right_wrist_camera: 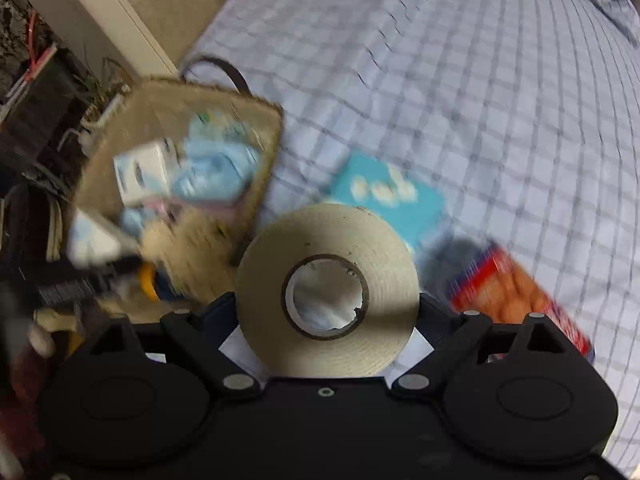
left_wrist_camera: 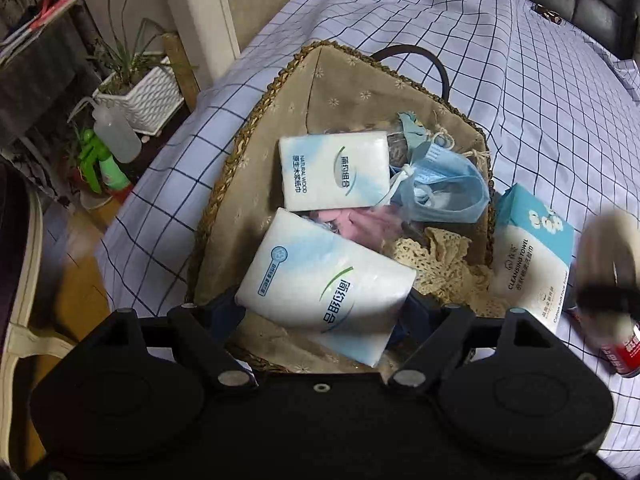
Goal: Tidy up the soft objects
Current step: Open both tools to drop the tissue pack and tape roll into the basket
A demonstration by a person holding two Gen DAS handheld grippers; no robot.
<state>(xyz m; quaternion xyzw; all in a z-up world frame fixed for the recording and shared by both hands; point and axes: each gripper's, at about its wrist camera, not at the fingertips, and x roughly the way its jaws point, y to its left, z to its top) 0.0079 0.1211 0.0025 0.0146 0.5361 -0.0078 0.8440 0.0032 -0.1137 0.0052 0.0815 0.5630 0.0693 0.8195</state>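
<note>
Left tongs (left_wrist_camera: 320, 312): clamped on a white tissue pack (left_wrist_camera: 326, 298), held over the near end of the basket.
Right tongs (right_wrist_camera: 328, 312): clamped on a toilet roll (right_wrist_camera: 328, 292), its core facing the camera.
Basket (left_wrist_camera: 256, 120): woven, cloth-lined, on a checked sheet (left_wrist_camera: 520, 100); inside lie a second tissue pack (left_wrist_camera: 334, 170), a blue face mask (left_wrist_camera: 444, 192), pink fabric and cream lace (left_wrist_camera: 436, 260).
Right of the basket: a cleansing towel pack (left_wrist_camera: 532, 252), touching its rim.
Far left: a potted plant (left_wrist_camera: 138, 88).
</note>
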